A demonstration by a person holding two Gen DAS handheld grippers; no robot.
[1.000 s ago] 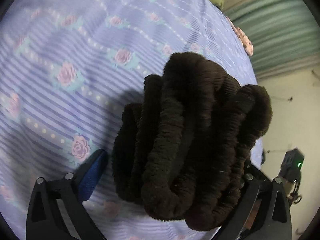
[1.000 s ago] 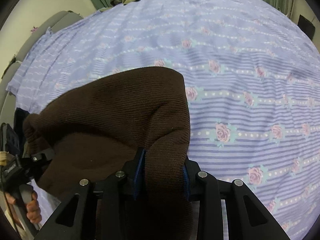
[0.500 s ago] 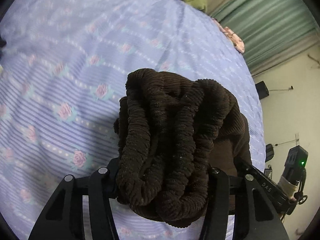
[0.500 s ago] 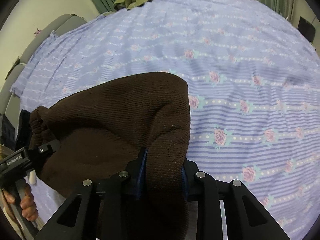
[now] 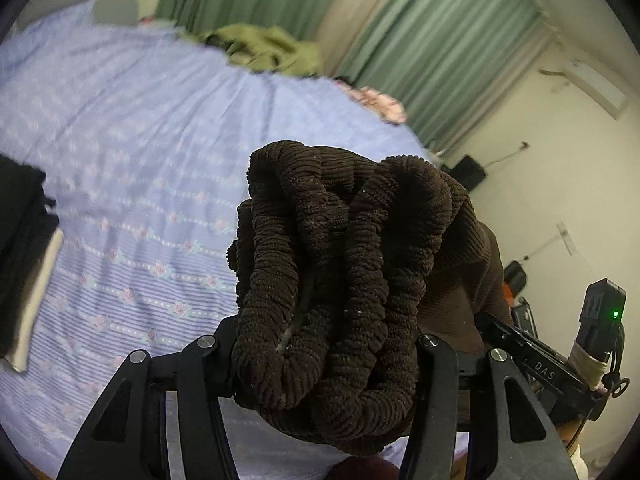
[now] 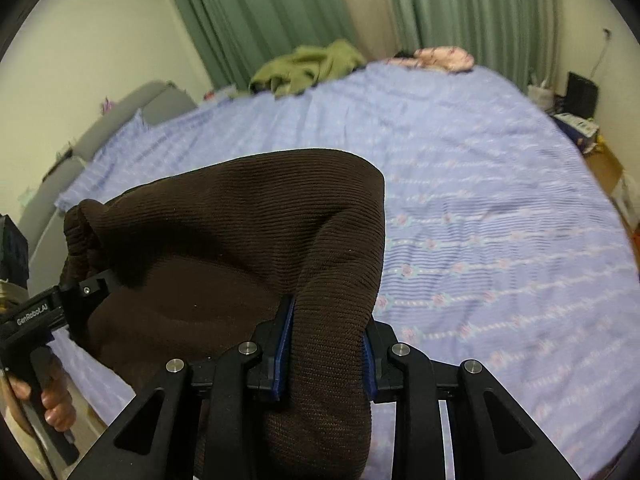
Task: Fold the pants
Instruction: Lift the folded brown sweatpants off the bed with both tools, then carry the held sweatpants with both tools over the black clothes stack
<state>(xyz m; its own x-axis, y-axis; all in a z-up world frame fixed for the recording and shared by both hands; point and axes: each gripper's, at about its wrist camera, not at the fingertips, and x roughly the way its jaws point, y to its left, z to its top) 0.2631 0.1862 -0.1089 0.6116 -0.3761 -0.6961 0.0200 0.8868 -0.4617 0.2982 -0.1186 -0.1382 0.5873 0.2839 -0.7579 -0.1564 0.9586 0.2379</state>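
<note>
Pants (image 5: 340, 280): soft, floppy, bunched mid-frame; left gripper (image 5: 320, 364) clamped on waistband, right gripper (image 6: 324, 344) clamped on fold; best held by waistband corners.

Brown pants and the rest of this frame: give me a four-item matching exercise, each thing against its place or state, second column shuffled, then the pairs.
Things:
1. brown pants
2. green garment
3. pink floral cloth
4. left tool

Place or state:
A. crumpled at the bed's far edge, before the curtains
B. shut on the bunched elastic waistband
C. lifted off the bed, held between both tools
D. at the bed's far corner, right of the green heap

Pairs: 1-C, 2-A, 3-D, 4-B
</note>
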